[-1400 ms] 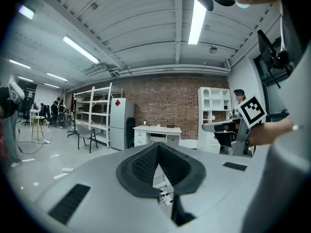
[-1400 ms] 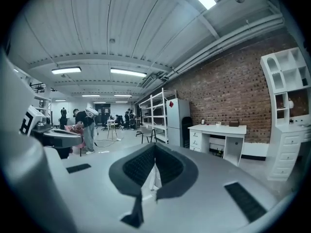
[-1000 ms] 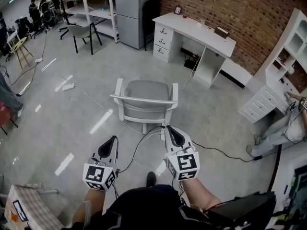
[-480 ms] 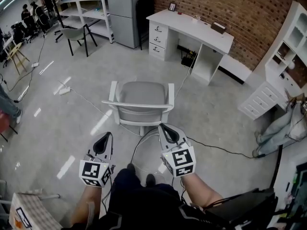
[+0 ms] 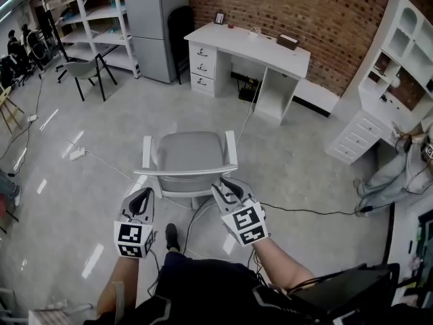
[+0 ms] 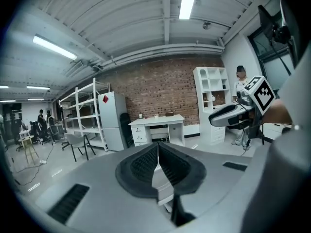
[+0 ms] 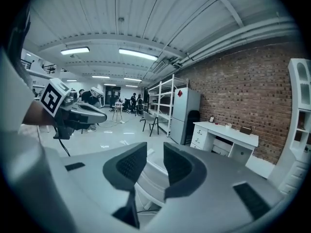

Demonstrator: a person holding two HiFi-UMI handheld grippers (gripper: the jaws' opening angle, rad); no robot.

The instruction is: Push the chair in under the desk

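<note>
Chair (image 5: pixel 189 156): mid-floor, 12 o'clock ahead; desk (image 5: pixel 247 46) at 1 o'clock, well apart.
Left gripper (image 5: pixel 142 196): jaws together, empty.
Right gripper (image 5: pixel 226 184): jaws just opening, chair back just ahead, unclamped.
Risk: one-sided push skews chair; floor cable (image 5: pixel 301 212) snags legs.

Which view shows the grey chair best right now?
Head view: the whole chair shows from above, backrest nearest. The right gripper view catches only part of it, low in frame; the left gripper view only a sliver.

Found the chair (image 5: pixel 189 156) mid-floor, well before the desk (image 5: pixel 247 49), back rail nearest the camera; desk against the wall (image 5: pixel 325 12), shelving (image 5: pixel 81 12) to its left, possibly a refrigerator (image 5: pixel 152 19) between, drawer unit (image 5: pixel 353 141) far right
</note>
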